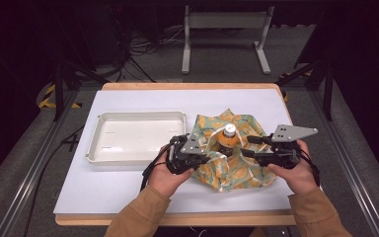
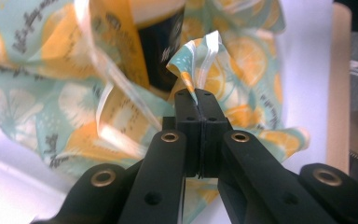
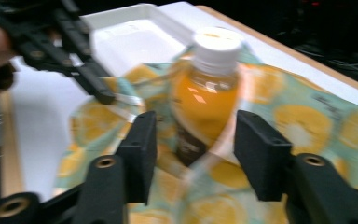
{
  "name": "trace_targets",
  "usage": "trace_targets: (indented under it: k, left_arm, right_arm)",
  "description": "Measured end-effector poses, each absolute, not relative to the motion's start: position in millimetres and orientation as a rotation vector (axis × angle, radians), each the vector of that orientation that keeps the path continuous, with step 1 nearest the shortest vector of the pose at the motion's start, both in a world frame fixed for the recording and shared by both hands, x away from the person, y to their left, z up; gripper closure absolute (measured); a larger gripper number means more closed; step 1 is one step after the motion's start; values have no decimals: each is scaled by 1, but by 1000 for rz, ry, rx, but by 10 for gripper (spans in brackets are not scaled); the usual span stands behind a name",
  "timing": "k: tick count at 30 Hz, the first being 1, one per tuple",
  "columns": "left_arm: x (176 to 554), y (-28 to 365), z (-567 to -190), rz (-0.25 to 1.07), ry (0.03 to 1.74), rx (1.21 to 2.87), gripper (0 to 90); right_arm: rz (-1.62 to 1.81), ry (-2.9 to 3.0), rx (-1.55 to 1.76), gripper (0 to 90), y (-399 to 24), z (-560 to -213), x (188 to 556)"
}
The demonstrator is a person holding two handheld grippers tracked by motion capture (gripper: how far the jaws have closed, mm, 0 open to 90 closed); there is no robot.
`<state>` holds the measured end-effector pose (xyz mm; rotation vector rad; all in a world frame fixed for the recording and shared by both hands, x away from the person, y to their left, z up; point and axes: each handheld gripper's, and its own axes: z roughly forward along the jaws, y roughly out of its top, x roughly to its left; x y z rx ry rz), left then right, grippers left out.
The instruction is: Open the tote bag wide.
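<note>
My left gripper point(image 2: 199, 105) clenched on cloth point(image 1: 237, 168) fold just beside bottle point(image 1: 229, 138). My right gripper point(image 3: 193, 140) released, jaws apart, bottle between them, pads not pressing. Bottle stands upright in middle of cloth, right of tray point(image 1: 128, 148), on bench point(image 1: 103, 192); long axis vertical, white cap up. Risk as I judge: left tug on fold drags fabric under bottle, tips it; right jaws could knock it while unsupported.
</note>
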<state>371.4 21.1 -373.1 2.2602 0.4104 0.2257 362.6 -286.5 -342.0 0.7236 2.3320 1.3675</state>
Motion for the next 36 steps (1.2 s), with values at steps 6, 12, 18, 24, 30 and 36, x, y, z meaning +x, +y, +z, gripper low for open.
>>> trace_targets:
  k: [6,12,18,24,30,36]
  left_arm:
    - [377,24,-380,212,447,2261,895]
    - [382,27,-388,199,483,2249,894]
    - [384,28,-393,197,504,2246,894]
    - [385,28,-399,199,518,2260,894]
    - [386,26,-405,202,528,2297,895]
    - [387,26,-411,192,542,2325,895]
  right_arm:
    - [1374,2315,796,376,-294,-353,372]
    - [1339,2287,897,452,-302,-367,385]
    - [1359,2270,971,856,-310,-375,394]
    - [1312,2253,1018,900,-309,-381,405]
    - [1234,2270,1048,900,-306,-390,416]
    - [1139,2303,1080,900,-306,-400,422]
